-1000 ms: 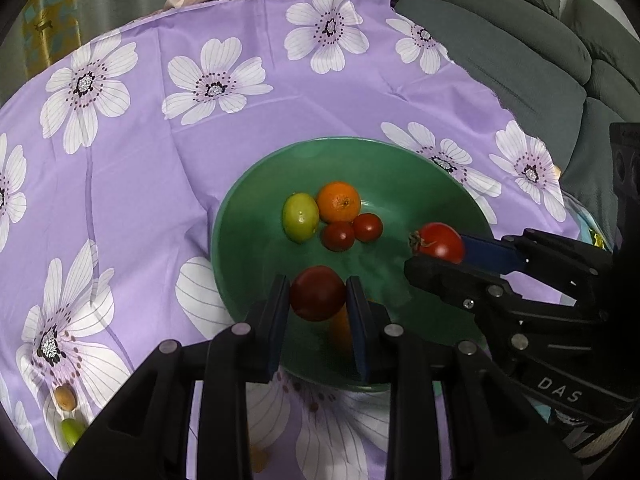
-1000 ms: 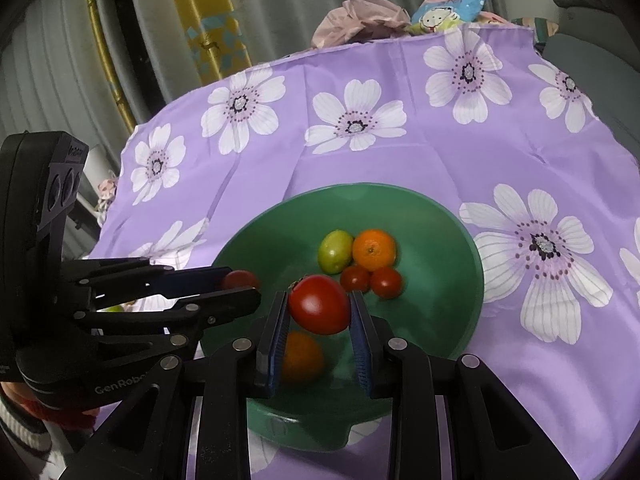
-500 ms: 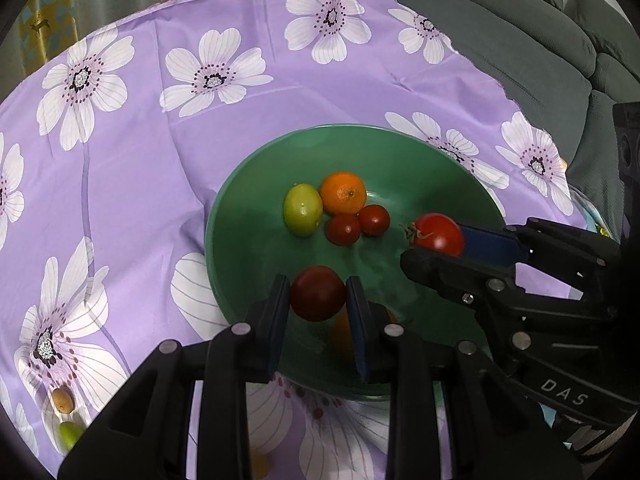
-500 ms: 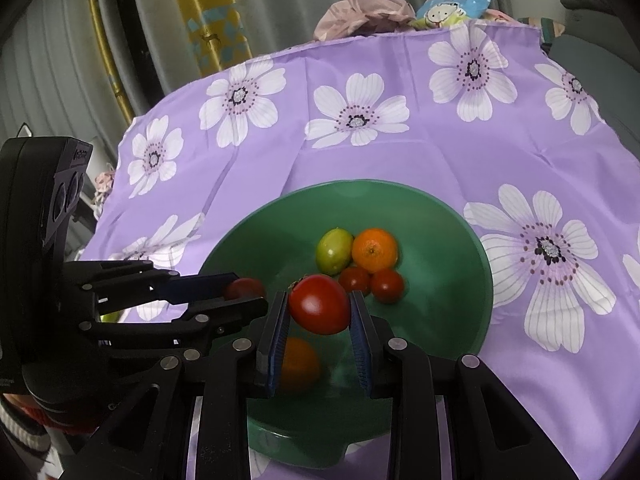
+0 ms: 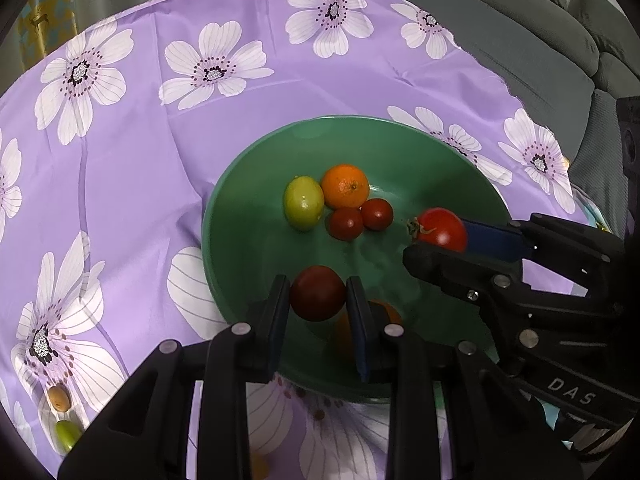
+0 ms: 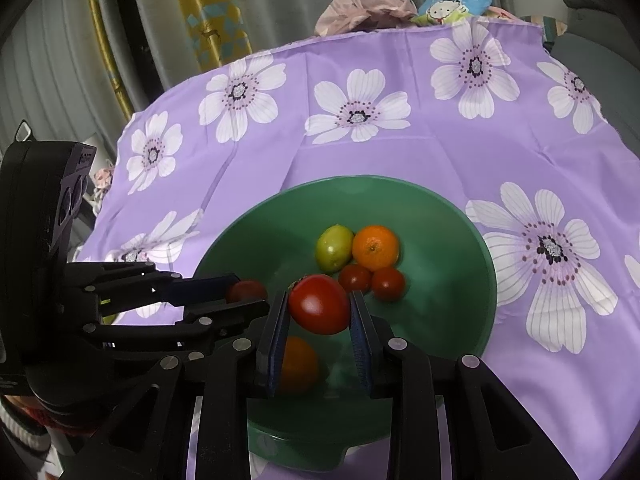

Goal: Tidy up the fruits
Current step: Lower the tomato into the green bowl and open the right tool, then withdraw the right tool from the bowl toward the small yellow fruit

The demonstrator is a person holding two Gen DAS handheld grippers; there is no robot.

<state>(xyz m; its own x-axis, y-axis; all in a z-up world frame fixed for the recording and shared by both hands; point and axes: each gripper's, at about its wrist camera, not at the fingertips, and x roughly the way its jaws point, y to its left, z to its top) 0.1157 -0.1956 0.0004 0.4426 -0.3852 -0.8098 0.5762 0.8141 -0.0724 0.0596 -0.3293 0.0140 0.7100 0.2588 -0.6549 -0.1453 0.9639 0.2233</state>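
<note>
Five fruits lie in the green bowl (image 5: 240,256). Above it, left gripper (image 5: 318,300) and right gripper (image 6: 320,310) each pinch a tomato; two small fruits (image 5: 60,400) remain outside.

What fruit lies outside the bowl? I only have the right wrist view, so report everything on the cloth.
Observer: Two small fruits lie on the purple cloth at the near left edge, a tan one and a green one, both well clear of the green bowl.
Operator: Now check the left claw's grip.
Observer: The left claw is shut on a dark red tomato, pinched squarely between both pads over the bowl's near side.
</note>
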